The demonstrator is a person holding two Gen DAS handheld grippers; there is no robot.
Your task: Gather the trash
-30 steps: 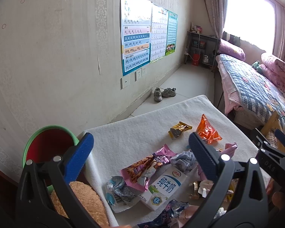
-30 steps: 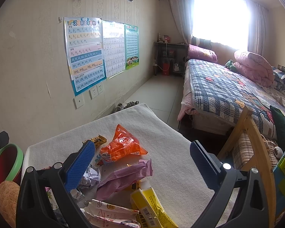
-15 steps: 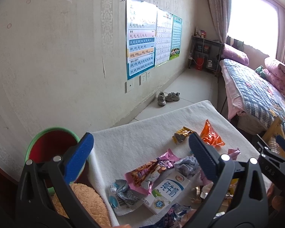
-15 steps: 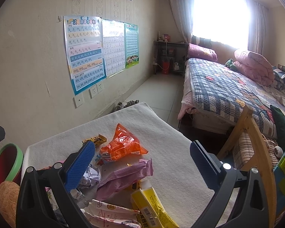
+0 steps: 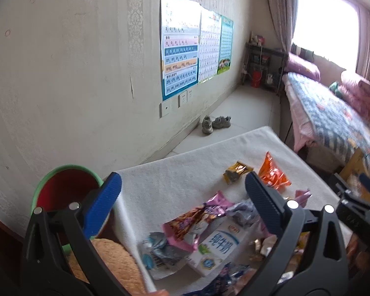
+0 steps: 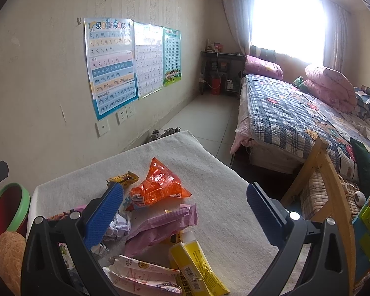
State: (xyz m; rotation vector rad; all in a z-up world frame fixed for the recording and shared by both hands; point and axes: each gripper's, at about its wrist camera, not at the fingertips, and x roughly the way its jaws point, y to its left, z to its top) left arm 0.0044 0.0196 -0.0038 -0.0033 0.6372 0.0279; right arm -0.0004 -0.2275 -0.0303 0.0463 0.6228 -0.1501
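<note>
- The left claw hangs above the worktop, its blue pads spread wide with nothing between them.
- The right claw is likewise spread apart and empty.
- The trash lies heaped on the near end of the white-covered worktop: an orange wrapper, a pink bag, a milk carton, a yellow box.
- A green-rimmed bin stands just beside the worktop's left edge.

Daylight from the blown-out window glares; fisheye edges bend, left view's right side blurs.
</note>
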